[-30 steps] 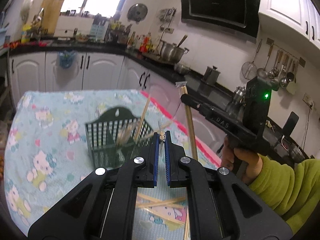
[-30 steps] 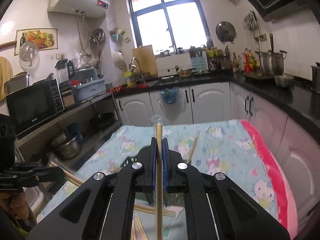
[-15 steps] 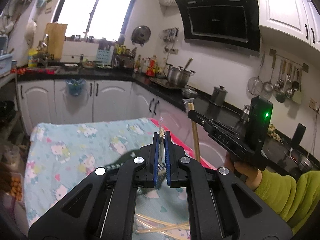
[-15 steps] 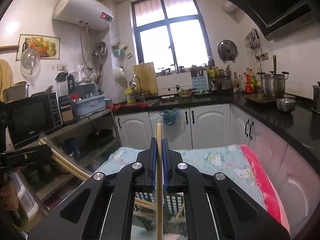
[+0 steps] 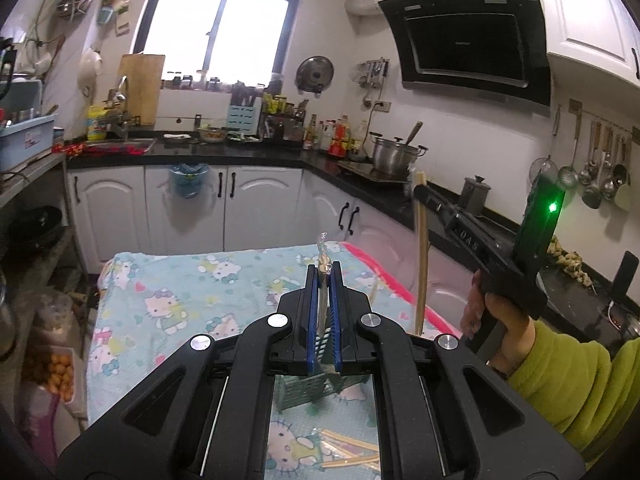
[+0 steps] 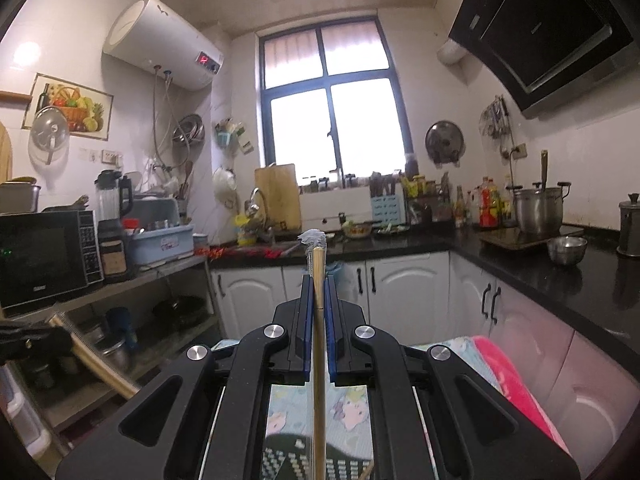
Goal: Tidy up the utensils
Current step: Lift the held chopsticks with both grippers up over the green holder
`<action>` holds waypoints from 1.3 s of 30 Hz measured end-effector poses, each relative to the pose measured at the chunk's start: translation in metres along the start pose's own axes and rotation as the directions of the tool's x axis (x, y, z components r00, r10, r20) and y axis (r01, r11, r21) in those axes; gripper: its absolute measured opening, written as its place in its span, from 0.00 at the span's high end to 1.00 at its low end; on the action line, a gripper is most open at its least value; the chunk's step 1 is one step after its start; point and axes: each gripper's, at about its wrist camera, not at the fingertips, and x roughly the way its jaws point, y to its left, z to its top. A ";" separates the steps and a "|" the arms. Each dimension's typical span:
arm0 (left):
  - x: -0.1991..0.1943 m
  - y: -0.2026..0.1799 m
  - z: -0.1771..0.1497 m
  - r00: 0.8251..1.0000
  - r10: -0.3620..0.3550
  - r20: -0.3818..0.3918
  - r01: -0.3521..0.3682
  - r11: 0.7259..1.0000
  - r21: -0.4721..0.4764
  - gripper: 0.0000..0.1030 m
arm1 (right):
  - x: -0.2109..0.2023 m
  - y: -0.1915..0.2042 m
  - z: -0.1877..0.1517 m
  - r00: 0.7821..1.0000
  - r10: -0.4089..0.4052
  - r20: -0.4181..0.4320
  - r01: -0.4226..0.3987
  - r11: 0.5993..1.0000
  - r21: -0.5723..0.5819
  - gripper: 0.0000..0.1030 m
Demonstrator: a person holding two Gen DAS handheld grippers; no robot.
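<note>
My left gripper (image 5: 323, 270) is shut on a pair of wooden chopsticks in a clear plastic wrapper (image 5: 322, 246), held above the table. Just beneath it, mostly hidden by the jaws, stands the dark green slotted utensil basket (image 5: 304, 386). In the left wrist view my right gripper (image 5: 420, 194) is up at the right, held by a hand in a green sleeve (image 5: 568, 372). It is shut on another wrapped pair of chopsticks (image 6: 318, 276) that hangs down. The basket's rim (image 6: 288, 462) shows at the bottom of the right wrist view.
Several loose chopsticks (image 5: 348, 452) lie on the cartoon-print tablecloth (image 5: 180, 292) in front of the basket. The cloth has a pink edge (image 6: 516, 380) on the right. Black counters with a steel pot (image 5: 394, 156) run behind. Shelves with a microwave (image 6: 44, 256) stand to the left.
Both grippers have risen and tipped upward with their chopsticks still held. The basket has slid down each view and is now largely hidden under the jaws.
</note>
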 end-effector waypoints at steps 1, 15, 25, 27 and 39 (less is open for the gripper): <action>0.000 0.002 -0.001 1.000 0.002 -0.002 -0.002 1.000 -0.002 0.97 | 0.001 0.000 -0.001 1.000 -0.009 0.011 0.009 1.000 -0.001 0.94; 0.014 0.014 -0.019 0.999 0.024 -0.048 -0.025 0.999 -0.021 0.97 | 0.029 -0.010 -0.018 0.994 -0.097 0.045 0.097 0.995 0.000 0.94; 0.032 0.009 -0.032 0.996 0.018 -0.084 -0.019 1.000 -0.015 0.97 | 0.043 -0.021 -0.031 0.989 -0.139 0.042 0.137 0.990 0.041 0.94; 0.036 0.007 -0.035 0.996 0.021 -0.091 -0.022 1.000 -0.009 0.97 | 0.046 -0.023 -0.036 0.987 -0.154 0.038 0.152 0.987 0.051 0.94; 0.052 0.006 -0.049 0.993 0.059 -0.104 -0.058 0.998 0.016 0.97 | 0.054 -0.009 -0.069 0.964 -0.257 0.072 0.256 0.966 0.023 0.94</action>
